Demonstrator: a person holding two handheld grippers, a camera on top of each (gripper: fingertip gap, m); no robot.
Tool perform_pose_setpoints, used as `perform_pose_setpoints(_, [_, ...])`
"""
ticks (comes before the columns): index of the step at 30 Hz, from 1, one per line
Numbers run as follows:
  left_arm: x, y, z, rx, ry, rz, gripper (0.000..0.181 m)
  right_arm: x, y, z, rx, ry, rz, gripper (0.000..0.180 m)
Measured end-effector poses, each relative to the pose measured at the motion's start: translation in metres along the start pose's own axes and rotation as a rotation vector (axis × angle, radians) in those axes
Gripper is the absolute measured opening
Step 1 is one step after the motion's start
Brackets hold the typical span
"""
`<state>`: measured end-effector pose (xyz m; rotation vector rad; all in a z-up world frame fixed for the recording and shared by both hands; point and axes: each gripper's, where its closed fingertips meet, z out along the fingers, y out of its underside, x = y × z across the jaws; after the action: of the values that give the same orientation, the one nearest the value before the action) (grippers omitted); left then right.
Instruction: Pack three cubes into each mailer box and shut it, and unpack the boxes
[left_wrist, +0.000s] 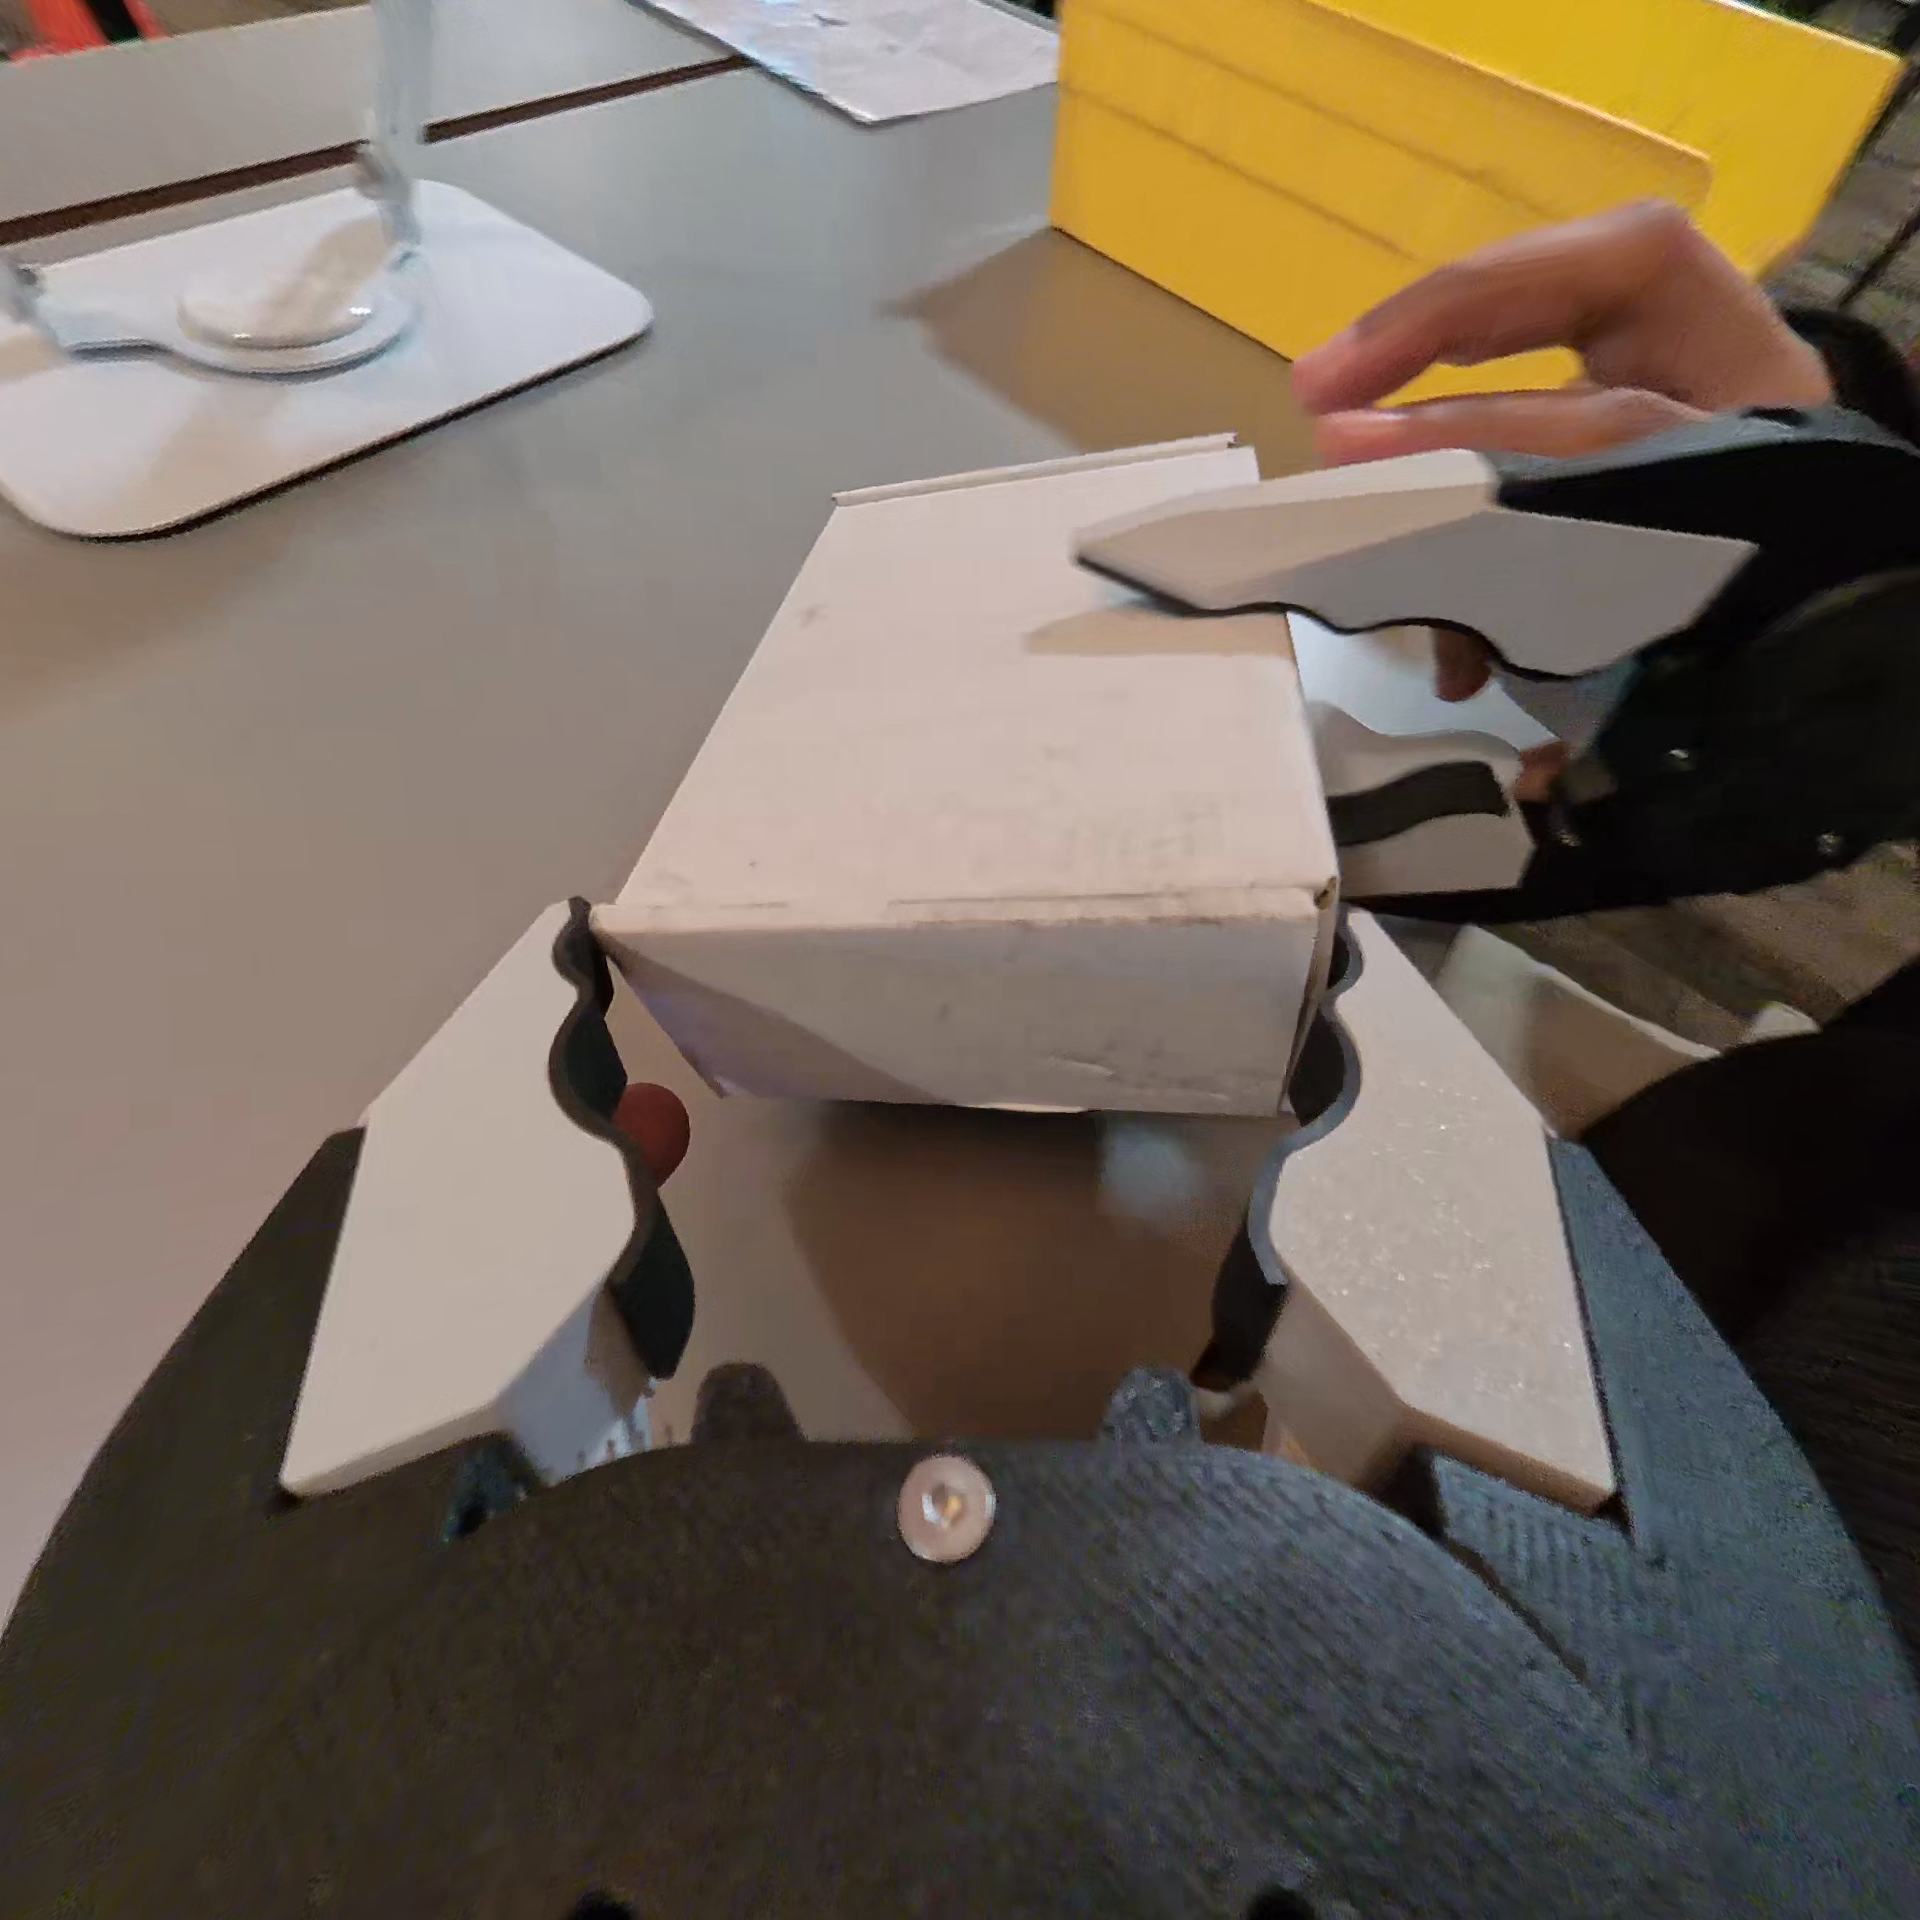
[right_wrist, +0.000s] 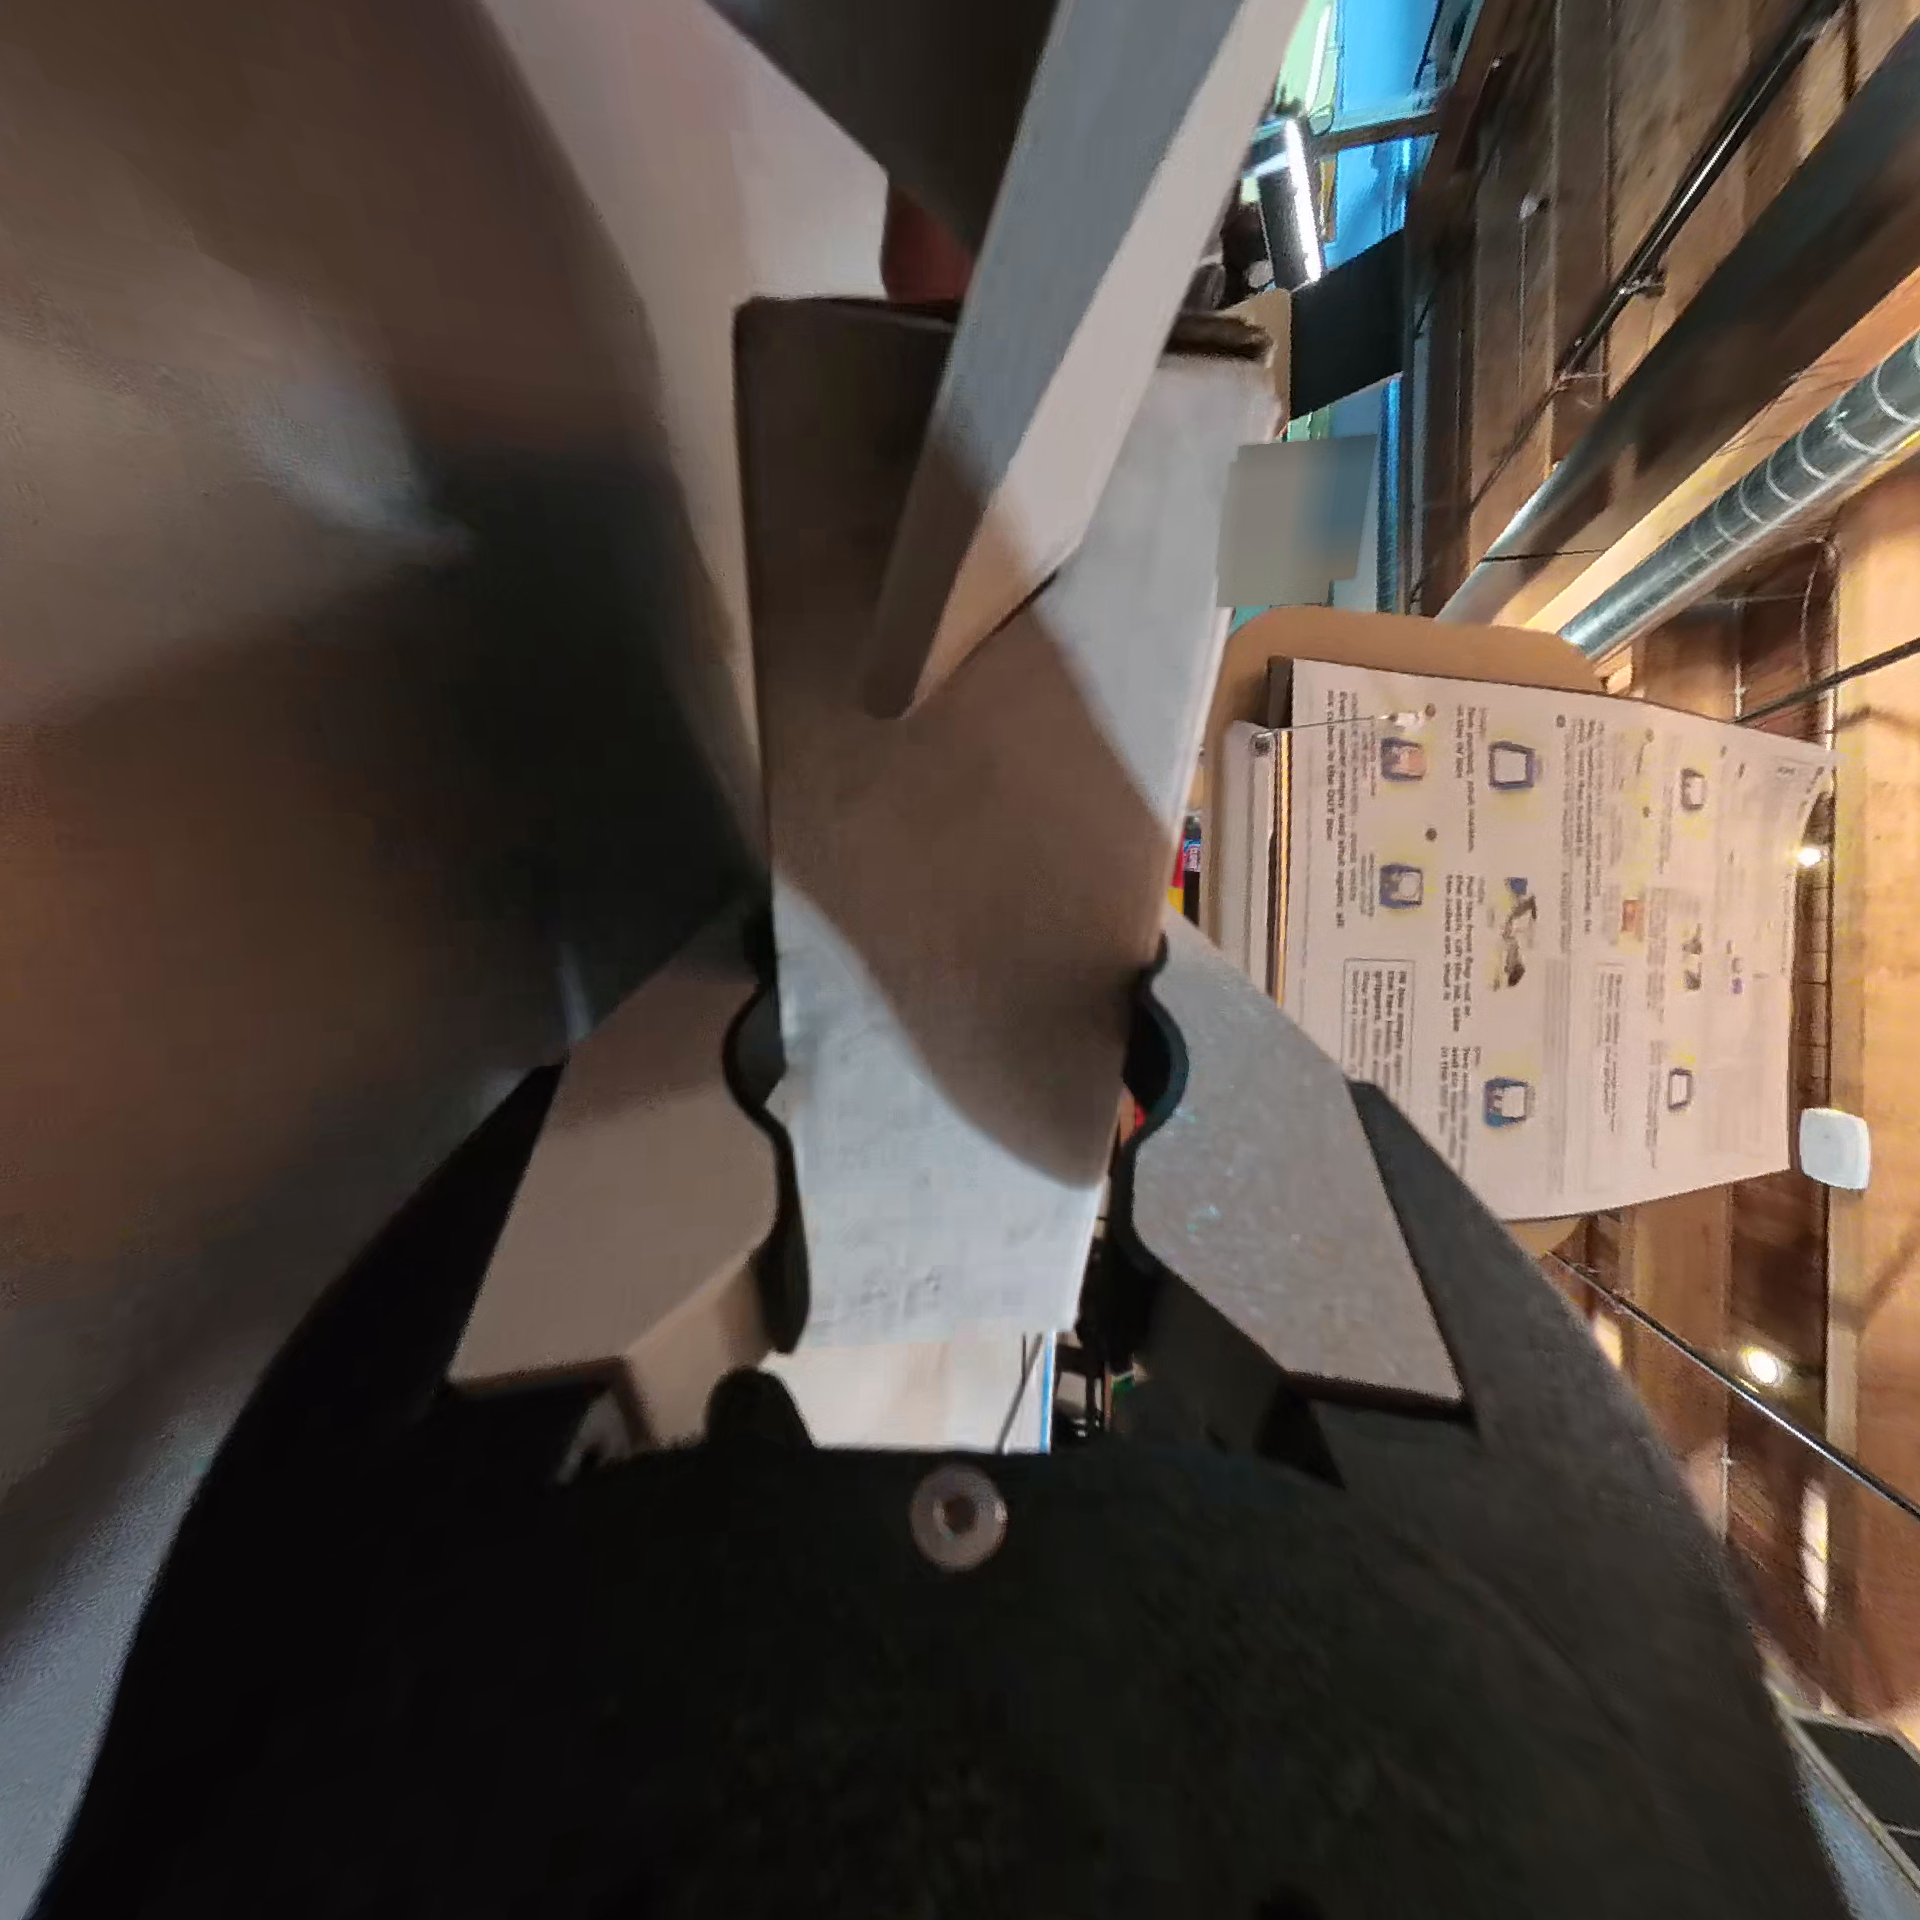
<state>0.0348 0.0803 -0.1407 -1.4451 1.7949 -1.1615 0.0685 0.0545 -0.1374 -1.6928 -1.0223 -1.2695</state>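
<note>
White mailer box (left_wrist: 966, 790), lid closed, lifted above grey desk (left_wrist: 312, 748) near its front edge. Left gripper (left_wrist: 961, 1023) clamps box's near end, fingertips on both side edges. Right gripper (left_wrist: 1226, 665) grasps box's right side, apparently top and bottom. Yellow bin (left_wrist: 1299, 177) behind; desk's left side open.

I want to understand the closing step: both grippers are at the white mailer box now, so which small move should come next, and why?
Probably press the lid down with the right gripper. The left gripper already clamps the white mailer box at its near end, and the right one spans the far corner, where a flap edge stands proud.
</note>
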Motion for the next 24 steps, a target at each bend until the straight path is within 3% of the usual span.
perform_pose_setpoints(6, [0.0,-0.02,0.002,0.133,-0.022,0.02,0.129,0.006,0.014,-0.005,-0.04,-0.045,0.102,0.062])
perform_pose_setpoints(12, [-0.025,-0.053,-0.025,0.338,-0.041,-0.154,0.132,0.103,0.073,-0.031,-0.179,0.24,-0.011,0.061])
perform_pose_setpoints(15, [-0.037,-0.056,-0.032,0.379,-0.056,-0.197,0.127,0.16,0.138,-0.066,-0.343,0.345,-0.013,0.062])
perform_pose_setpoints(18, [-0.041,-0.055,-0.028,0.373,-0.037,-0.243,0.124,0.183,0.221,-0.106,-0.526,0.373,-0.039,0.061])
perform_pose_setpoints(24, [-0.036,-0.043,-0.011,0.301,-0.03,-0.176,0.121,0.108,0.384,-0.142,-0.809,0.11,-0.091,0.062])
